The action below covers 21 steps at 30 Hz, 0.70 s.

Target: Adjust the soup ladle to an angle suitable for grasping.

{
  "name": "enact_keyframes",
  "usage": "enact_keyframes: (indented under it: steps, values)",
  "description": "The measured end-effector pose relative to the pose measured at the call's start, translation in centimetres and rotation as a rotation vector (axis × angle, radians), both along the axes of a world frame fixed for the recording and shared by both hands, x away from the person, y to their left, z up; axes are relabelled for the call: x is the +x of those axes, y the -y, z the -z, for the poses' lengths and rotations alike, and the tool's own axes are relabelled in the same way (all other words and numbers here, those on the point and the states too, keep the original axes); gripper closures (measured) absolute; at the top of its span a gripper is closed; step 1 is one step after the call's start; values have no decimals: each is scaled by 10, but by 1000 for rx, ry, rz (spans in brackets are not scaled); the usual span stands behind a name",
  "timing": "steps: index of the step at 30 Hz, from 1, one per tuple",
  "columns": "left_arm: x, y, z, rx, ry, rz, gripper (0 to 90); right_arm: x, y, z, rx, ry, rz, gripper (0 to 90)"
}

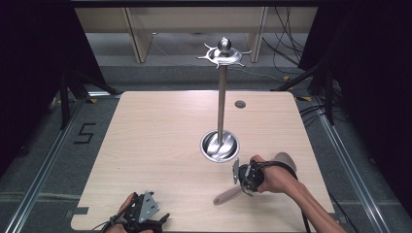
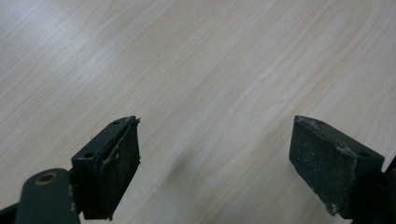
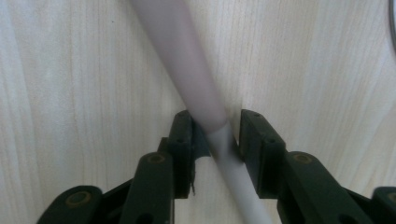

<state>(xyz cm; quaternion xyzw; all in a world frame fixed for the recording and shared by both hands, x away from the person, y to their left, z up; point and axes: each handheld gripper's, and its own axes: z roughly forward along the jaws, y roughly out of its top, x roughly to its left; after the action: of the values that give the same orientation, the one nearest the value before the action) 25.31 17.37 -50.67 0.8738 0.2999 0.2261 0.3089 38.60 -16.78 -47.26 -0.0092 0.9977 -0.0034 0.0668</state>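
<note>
A pale pink spatula (image 1: 228,195) lies slanted on the wooden table (image 1: 160,145), its wide head (image 1: 284,159) to the right of a person's hand. My right gripper (image 1: 241,177) points down over its handle. In the right gripper view, the handle (image 3: 196,84) runs between the two black jaws and the pads sit against it on both sides, so my right gripper (image 3: 217,135) is shut on it. My left gripper (image 1: 163,219) rests at the table's near edge. In its own view my left gripper (image 2: 215,154) stands wide open over bare wood.
A tall metal stand (image 1: 221,97) rises from a round dish base (image 1: 219,145) at the table's middle, just beyond the right gripper, with a hooked star-shaped top (image 1: 223,54). A small grey disc (image 1: 240,104) sits near the far edge.
</note>
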Motion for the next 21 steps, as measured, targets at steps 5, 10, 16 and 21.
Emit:
enact_keyframes:
  steps: [5,10,16,21]
  values:
    - [0,0,0,0,-2,2,157,-2,-2,-4,-11,26,-2,759]
    - [0,0,0,5,0,1,157,2,5,-13,39,38,18,771]
    - [0,0,-1,7,-7,6,157,5,12,-25,111,81,50,772]
    - [2,0,0,15,17,24,157,3,24,-35,169,97,98,772]
